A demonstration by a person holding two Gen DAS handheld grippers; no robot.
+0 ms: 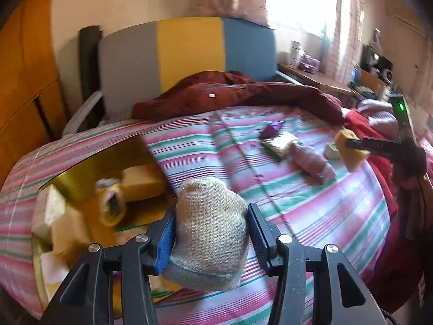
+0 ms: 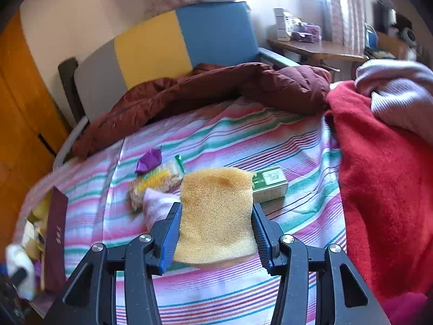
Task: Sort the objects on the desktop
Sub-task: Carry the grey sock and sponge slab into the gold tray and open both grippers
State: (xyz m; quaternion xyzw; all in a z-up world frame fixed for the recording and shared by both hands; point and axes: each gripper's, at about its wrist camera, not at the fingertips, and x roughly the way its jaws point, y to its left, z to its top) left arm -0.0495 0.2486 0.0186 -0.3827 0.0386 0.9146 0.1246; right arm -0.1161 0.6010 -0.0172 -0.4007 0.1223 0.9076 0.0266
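My left gripper [image 1: 211, 233] is shut on a rolled beige and grey sock [image 1: 211, 233], held above the striped bed beside an open gold-lined box [image 1: 92, 168]. My right gripper [image 2: 216, 230] is shut on a yellow sponge [image 2: 216, 211]; in the left wrist view that sponge [image 1: 351, 149] and its gripper [image 1: 354, 144] hang at the far right. On the bedsheet lie a purple wrapper [image 2: 148, 159], a snack packet [image 2: 157, 181], a pale pink sock [image 2: 157, 208] and a green and white small box [image 2: 270, 184].
The gold-lined box holds a yellow sponge [image 1: 143, 181], a yellow rolled sock [image 1: 111, 203] and other pieces. A dark red jacket [image 2: 216, 86] lies across the head of the bed, a red blanket [image 2: 379, 176] at the right. A wooden desk [image 2: 319, 48] stands behind.
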